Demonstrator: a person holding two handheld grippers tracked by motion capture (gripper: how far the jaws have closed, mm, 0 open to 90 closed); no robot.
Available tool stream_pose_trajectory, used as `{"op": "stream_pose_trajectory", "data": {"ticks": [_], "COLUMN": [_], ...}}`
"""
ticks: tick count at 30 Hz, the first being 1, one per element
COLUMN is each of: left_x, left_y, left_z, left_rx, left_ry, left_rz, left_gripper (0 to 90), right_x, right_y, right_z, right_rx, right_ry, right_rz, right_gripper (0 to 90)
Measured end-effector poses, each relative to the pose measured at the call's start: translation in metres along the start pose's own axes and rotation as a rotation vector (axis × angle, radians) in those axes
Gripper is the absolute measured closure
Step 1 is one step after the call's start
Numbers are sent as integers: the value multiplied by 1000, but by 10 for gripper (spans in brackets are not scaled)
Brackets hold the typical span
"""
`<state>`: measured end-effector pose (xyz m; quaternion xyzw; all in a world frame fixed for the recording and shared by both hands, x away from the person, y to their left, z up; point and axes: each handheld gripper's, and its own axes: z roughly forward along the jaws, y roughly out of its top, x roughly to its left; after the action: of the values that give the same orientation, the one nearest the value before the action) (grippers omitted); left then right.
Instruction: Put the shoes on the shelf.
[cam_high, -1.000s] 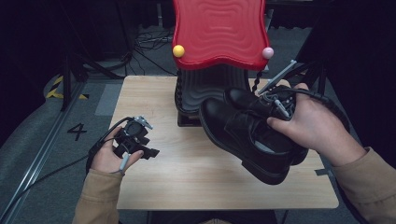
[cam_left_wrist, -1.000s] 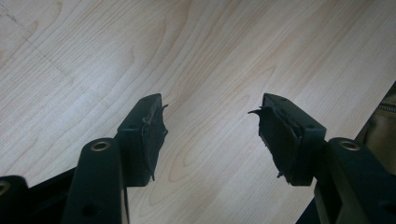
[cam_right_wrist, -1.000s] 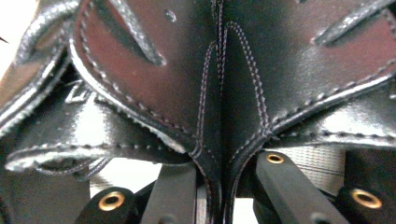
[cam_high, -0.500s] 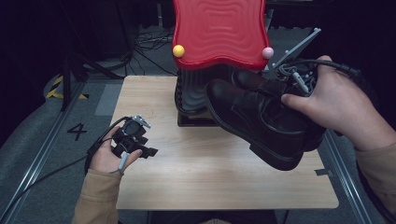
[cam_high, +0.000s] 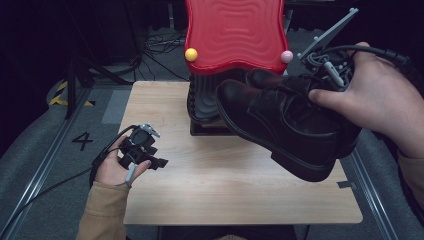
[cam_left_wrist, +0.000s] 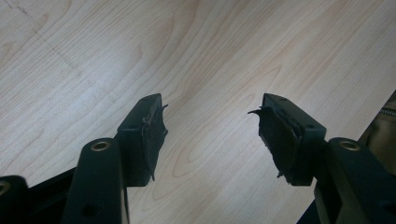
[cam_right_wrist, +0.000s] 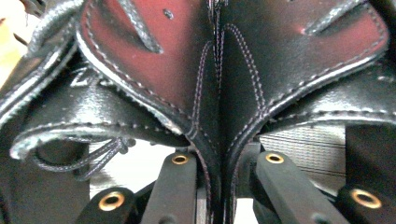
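the pair of black leather shoes (cam_high: 285, 125) is now higher than it was a second ago. before, the shoes hung low over the wooden table (cam_high: 210, 195), with the toes near its surface; now they are lifted well above it, at the level of the lower edge of the red wavy shelf (cam_high: 235, 35), and the toes point towards the black ribbed stand (cam_high: 202, 107) under that shelf. the right hand (cam_high: 385, 105) has come up and closer to the camera with them.

the right gripper (cam_right_wrist: 219, 186) is clamped on the shoes. in the right gripper view its two jaws stand close together, and between them are pressed the inner heel walls of both shoes, side by side, so the one grip carries the pair. a loose lace (cam_right_wrist: 93, 156) hangs from the shoe on the left of that view.

the left gripper (cam_high: 150, 155) has not moved. it rests low at the left part of the table, in the left hand (cam_high: 117, 167), and in the left gripper view its jaws are apart with nothing between them, only the wood grain below.

i judge that the lift is done in order to bring the pair onto the shelf. the shoes are tilted, toes lower than heels, so they probably must be made more level before they go on it.
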<state>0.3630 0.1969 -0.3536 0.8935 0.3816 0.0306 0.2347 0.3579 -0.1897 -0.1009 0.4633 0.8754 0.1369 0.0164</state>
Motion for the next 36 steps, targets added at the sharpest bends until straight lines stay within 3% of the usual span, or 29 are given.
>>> {"op": "stream_pose_trajectory", "data": {"ticks": [14, 23, 29, 36], "left_x": [3, 8, 10, 12], "left_y": [-5, -19, -27, -32], "left_z": [-2, -6, -9, -14], "left_rx": [-5, -8, -16, -35], "left_ry": [7, 21, 24, 20], "left_rz": [-11, -41, -53, -67], "left_gripper": [412, 412, 411, 411], "right_x": [-4, -6, -8, -11], "right_y": [32, 77, 110, 144], "right_z": [-40, -65, -72, -74], "right_rx": [-81, -163, -197, -235], "right_ry": [-46, -76, -90, -136], "right_rz": [48, 88, 129, 167], "right_gripper": [818, 819, 819, 818]}}
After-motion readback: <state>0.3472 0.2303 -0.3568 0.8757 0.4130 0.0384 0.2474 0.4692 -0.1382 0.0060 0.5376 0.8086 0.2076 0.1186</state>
